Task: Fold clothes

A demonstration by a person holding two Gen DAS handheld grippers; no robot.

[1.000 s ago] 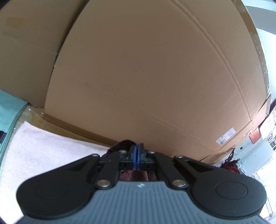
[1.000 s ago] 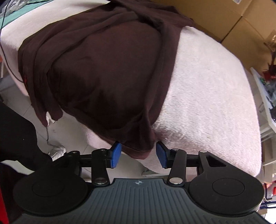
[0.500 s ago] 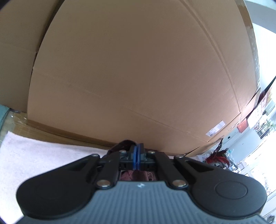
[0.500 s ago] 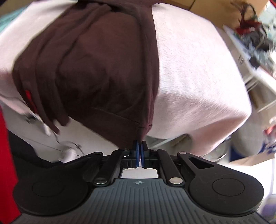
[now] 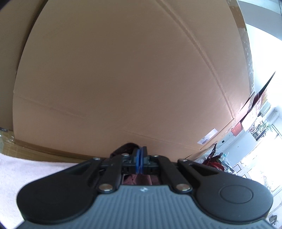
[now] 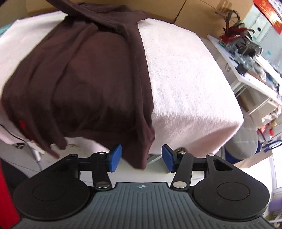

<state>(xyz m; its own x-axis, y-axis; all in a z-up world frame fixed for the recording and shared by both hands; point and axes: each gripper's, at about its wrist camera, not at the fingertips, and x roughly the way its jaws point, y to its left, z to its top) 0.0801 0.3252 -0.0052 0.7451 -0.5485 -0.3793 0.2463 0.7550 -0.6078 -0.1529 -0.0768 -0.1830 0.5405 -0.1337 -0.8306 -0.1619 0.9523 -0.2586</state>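
A dark brown garment point(image 6: 91, 79) lies crumpled over the pale pink towel-covered table point(image 6: 185, 82), its near hem hanging off the front edge. My right gripper point(image 6: 141, 158) is open, and a hanging corner of the garment sits between its blue pads without being pinched. In the left wrist view my left gripper point(image 5: 140, 159) is shut on a bunched fold of the same brown garment point(image 5: 126, 148), held up in front of a big cardboard box point(image 5: 132, 74).
Cardboard boxes point(image 6: 193, 12) stand along the table's far side. A white shelf point(image 6: 246, 70) with cluttered items is at the right. A white cable and plug point(image 6: 35, 153) hang below the table's left front. A red sleeve point(image 6: 7, 202) shows at bottom left.
The right gripper closed on the hanging hem half a second ago and has now opened again, the corner still between its pads. The left gripper stays shut on the cloth, shifted slightly.
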